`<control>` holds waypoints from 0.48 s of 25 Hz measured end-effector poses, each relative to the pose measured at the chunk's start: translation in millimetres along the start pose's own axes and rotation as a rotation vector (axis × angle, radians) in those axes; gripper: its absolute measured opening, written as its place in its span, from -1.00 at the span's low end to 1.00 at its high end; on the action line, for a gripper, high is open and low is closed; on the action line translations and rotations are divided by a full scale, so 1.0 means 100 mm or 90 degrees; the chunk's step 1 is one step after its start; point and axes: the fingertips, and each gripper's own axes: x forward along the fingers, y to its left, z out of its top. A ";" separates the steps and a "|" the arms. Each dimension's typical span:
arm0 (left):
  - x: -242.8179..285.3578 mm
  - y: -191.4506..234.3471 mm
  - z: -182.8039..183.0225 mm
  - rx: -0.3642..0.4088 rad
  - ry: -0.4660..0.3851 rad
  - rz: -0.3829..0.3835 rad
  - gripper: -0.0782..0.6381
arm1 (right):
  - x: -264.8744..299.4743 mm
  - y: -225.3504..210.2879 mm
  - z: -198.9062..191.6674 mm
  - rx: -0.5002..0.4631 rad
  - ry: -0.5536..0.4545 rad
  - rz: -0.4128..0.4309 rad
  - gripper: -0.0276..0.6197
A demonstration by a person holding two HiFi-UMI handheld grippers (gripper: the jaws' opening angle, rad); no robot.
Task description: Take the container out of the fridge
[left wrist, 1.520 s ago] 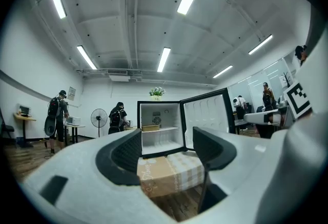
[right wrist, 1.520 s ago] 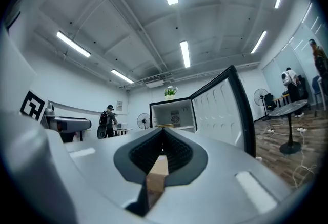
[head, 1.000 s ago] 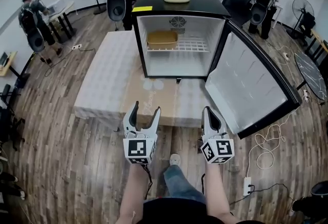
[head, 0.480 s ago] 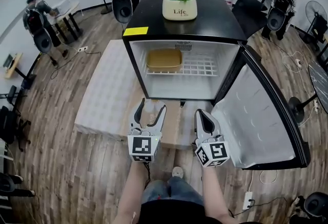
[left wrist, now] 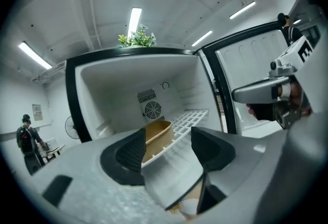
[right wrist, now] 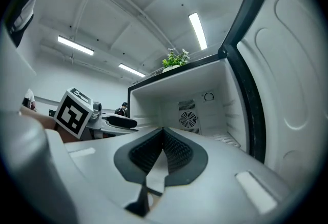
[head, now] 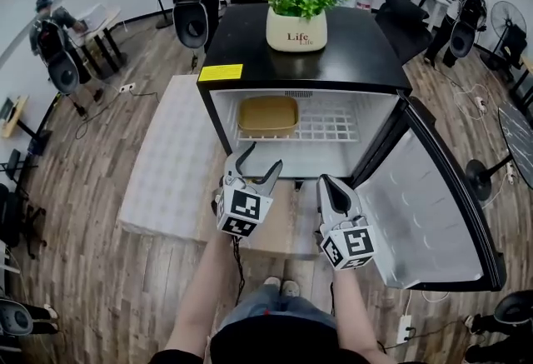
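At the far left, a low white platform lies on the wooden floor beside the fridge. The left claw is held just in front of the fridge's open front, at its near-left corner. Its jaws are spread wide with nothing between them. In the left gripper view the tan container is framed in the gap between those jaws, but it sits well beyond their tips.

The container rests on the left part of the white wire shelf, towards the far wall of the compartment. It is therefore inside the fridge, not out of it. A potted plant stands on the black top of the fridge.

Right of the left claw, the right claw is held low at the near edge of the opening, with its jaws pressed together on nothing. At the far right the door is swung wide open.

The step in hand is judged to be the reach of the left claw towards the container. For the next move, the spread jaws would need to be carried into the compartment and set astride the near wall of the container. They would then be closed on it, and the container raised off the shelf and drawn out level.
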 end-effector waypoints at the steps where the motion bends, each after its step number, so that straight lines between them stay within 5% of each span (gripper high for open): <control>1: 0.08 0.02 -0.02 0.011 0.014 -0.012 0.01 | 0.05 -0.02 0.03 -0.003 -0.001 -0.003 -0.89; 7: 0.45 0.11 -0.09 0.106 0.086 -0.054 -0.04 | 0.27 -0.11 0.09 -0.011 -0.006 -0.009 -0.89; 12: 0.67 0.13 -0.18 0.261 0.168 -0.055 -0.07 | 0.36 -0.14 0.09 -0.011 -0.007 -0.005 -0.89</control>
